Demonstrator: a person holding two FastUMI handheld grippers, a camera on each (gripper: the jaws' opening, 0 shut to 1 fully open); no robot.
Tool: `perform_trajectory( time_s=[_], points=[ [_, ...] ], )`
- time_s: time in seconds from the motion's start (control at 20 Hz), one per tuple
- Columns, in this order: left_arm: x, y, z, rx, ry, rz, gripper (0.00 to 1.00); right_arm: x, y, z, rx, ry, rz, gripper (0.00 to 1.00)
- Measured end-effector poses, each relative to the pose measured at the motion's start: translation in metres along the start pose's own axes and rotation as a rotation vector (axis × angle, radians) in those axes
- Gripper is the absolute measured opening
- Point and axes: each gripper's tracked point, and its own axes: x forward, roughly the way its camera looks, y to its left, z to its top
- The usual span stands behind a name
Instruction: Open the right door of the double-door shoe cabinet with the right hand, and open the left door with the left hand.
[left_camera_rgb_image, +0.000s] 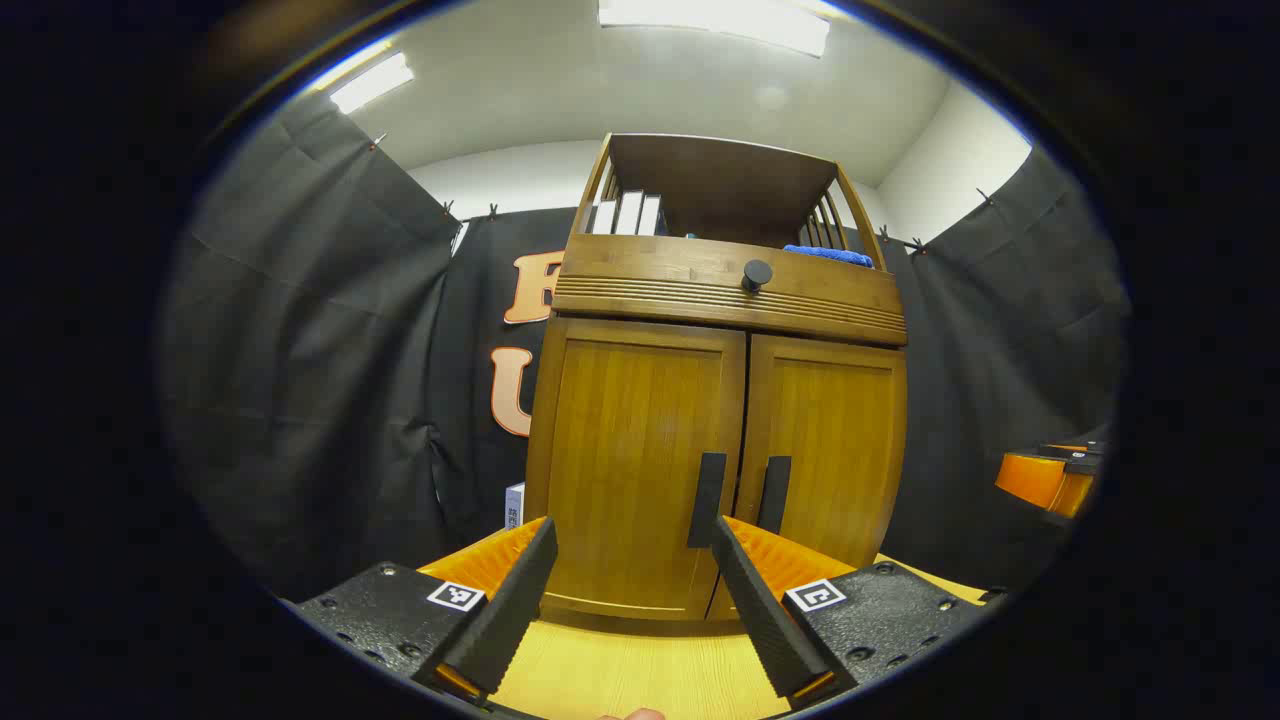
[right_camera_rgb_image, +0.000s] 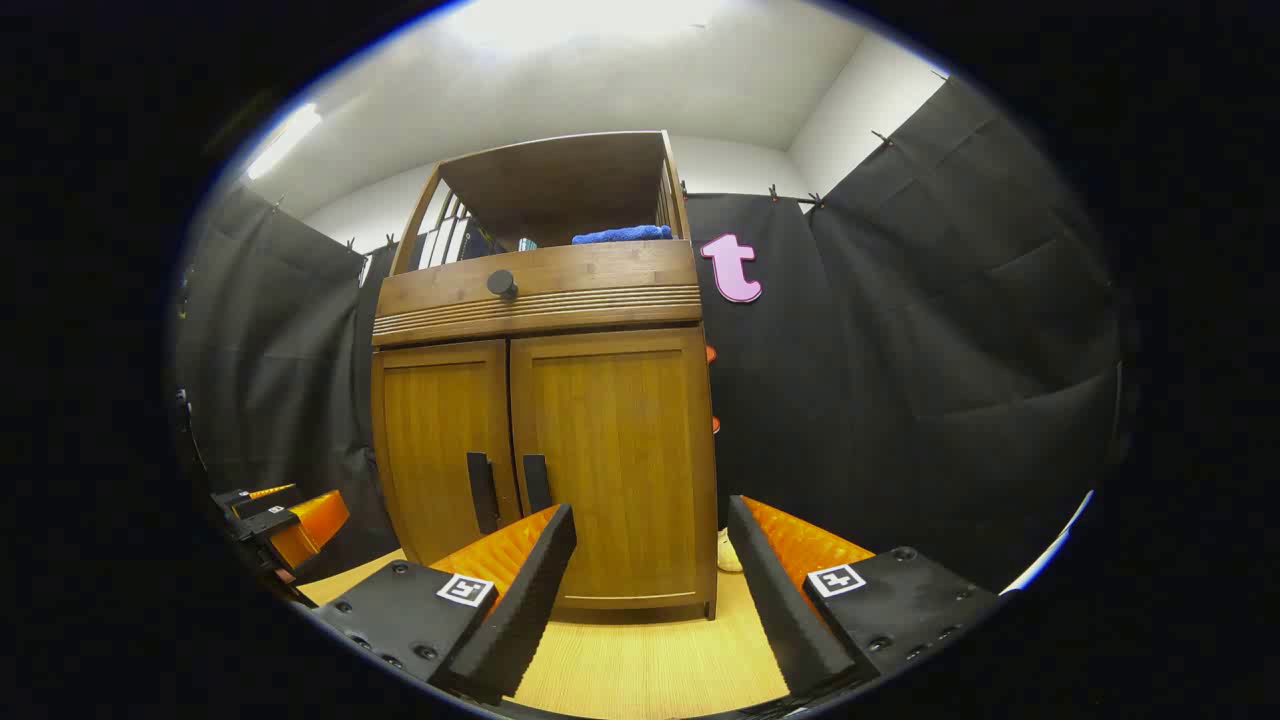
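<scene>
Shoe cabinet (left_camera_rgb_image: 715, 470) standing ahead, both doors closed. Left gripper (left_camera_rgb_image: 632, 545), jaws spread, is facing the left door (left_camera_rgb_image: 640, 460); right gripper (right_camera_rgb_image: 650, 530), likewise released, is facing the right door (right_camera_rgb_image: 615, 460). A white object (right_camera_rgb_image: 729, 552) is showing beside the cabinet's right foot.

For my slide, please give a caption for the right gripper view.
Open right gripper faces the closed shoe cabinet.

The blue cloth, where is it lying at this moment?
The blue cloth lies on the open shelf at the top of the shoe cabinet, toward its right side, above the drawer with the round knob; the books stand at the left.
</scene>
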Motion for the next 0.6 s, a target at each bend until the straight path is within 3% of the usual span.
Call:
perform_trajectory(
  time_s=[0.15,0.6],
  points=[
    [-0.0012,0.0004,-0.0017,-0.002,0.008,0.003,0.95,-0.0006,0.0020,-0.0010,0.004,0.008,0.008,0.99],
    [-0.0034,0.0025,-0.0038,0.000,0.019,0.002,0.92,-0.0035,-0.0006,-0.0048,0.007,0.014,-0.002,0.98]
  ],
)
